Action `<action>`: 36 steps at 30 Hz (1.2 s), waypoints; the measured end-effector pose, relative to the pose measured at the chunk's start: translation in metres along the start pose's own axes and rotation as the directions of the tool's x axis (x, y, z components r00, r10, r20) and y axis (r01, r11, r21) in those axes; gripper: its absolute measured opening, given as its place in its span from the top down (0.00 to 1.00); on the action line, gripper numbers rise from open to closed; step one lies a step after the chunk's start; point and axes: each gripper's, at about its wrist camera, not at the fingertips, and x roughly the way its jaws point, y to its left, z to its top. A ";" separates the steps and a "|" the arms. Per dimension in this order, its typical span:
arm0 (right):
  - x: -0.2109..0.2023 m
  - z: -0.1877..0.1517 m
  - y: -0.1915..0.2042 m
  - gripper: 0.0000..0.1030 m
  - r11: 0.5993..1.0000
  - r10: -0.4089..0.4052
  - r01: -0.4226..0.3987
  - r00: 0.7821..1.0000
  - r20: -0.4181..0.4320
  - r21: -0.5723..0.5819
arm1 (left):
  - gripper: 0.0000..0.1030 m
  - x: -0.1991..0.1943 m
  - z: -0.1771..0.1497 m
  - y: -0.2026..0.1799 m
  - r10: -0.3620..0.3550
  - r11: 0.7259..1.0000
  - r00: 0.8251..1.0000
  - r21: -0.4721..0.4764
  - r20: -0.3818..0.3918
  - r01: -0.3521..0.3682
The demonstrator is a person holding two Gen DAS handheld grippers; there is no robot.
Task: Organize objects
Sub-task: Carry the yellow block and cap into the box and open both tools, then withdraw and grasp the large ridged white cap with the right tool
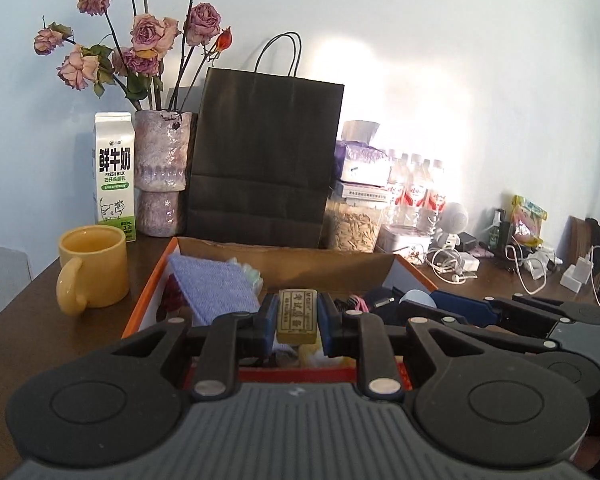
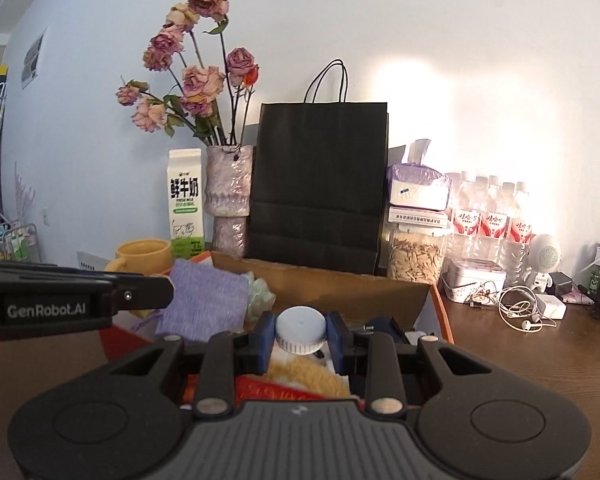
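Note:
My left gripper (image 1: pixel 297 316) is shut on an olive-yellow rectangular block (image 1: pixel 296 317) with printed characters, held above an open cardboard box (image 1: pixel 284 258) with orange sides. In the right wrist view my right gripper (image 2: pixel 300 334) is shut on a white round lidded container (image 2: pixel 300 330), also over the box (image 2: pixel 340 284). The box holds a purple cloth (image 1: pixel 216 286), dark items and a yellow fluffy thing (image 2: pixel 300 376). The right gripper (image 1: pixel 480 310) shows at the right of the left wrist view; the left gripper's body (image 2: pixel 60 304) crosses the left of the right wrist view.
Behind the box stand a black paper bag (image 1: pixel 264 160), a vase of dried roses (image 1: pixel 162 176), a milk carton (image 1: pixel 114 176) and a yellow mug (image 1: pixel 92 266). To the right are a jar of seeds (image 1: pixel 354 224), water bottles (image 2: pixel 492 216), a small white fan (image 2: pixel 546 256), cables and chargers.

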 end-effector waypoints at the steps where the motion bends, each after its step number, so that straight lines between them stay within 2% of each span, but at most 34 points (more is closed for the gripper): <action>1: 0.005 0.002 -0.002 0.74 1.000 -0.004 0.004 1.000 0.004 0.004 | 0.79 0.005 0.002 0.001 0.002 1.000 1.000 -0.005 0.002 -0.002; 8: 0.049 0.010 -0.022 0.74 0.998 -0.024 0.024 1.000 0.003 0.054 | 0.79 0.050 0.016 0.011 0.012 0.999 1.000 -0.040 -0.006 -0.012; 12: 0.067 0.006 -0.026 0.74 0.999 -0.021 0.022 1.000 -0.021 0.043 | 0.79 0.072 0.018 0.014 0.012 0.999 1.000 -0.044 -0.021 -0.013; 18: 0.077 0.001 -0.030 0.74 0.999 -0.011 0.013 0.999 -0.047 0.044 | 0.79 0.083 0.016 0.021 0.019 0.999 0.999 -0.048 -0.035 -0.021; 19: 0.077 0.001 -0.031 0.74 0.999 -0.015 0.017 0.999 -0.047 0.048 | 0.78 0.083 0.016 0.021 0.022 0.998 0.999 -0.051 -0.033 -0.024; 21: 0.076 0.001 -0.034 0.72 0.998 -0.020 0.022 0.999 -0.046 0.059 | 0.68 0.082 0.015 0.023 0.038 0.998 0.999 -0.053 -0.026 -0.039; 22: 0.075 0.001 -0.035 0.62 0.997 -0.019 0.022 0.999 -0.047 0.067 | 0.48 0.082 0.015 0.023 0.047 0.997 0.999 -0.054 -0.023 -0.048; 23: 0.075 0.001 -0.037 0.41 0.997 -0.018 0.022 0.999 -0.047 0.077 | 0.27 0.081 0.014 0.024 0.062 0.996 0.998 -0.057 -0.016 -0.063; 24: 0.075 0.000 -0.038 0.27 0.996 -0.018 0.022 0.999 -0.051 0.086 | 0.17 0.079 0.014 0.024 0.081 0.995 0.997 -0.057 -0.006 -0.081; 25: 0.075 0.000 -0.038 0.05 0.996 -0.018 0.022 0.998 -0.053 0.090 | 0.02 0.078 0.014 0.024 0.103 0.993 0.995 -0.054 0.005 -0.103; 27: 0.072 0.000 -0.038 0.02 0.996 -0.025 0.029 0.999 -0.041 0.089 | 0.00 0.075 0.016 0.023 0.133 0.990 0.991 -0.046 0.024 -0.131; 36: 0.071 -0.001 -0.040 0.00 0.994 -0.028 0.033 0.999 -0.047 0.103 | 0.00 0.077 0.015 0.022 0.120 0.992 0.993 -0.051 0.005 -0.119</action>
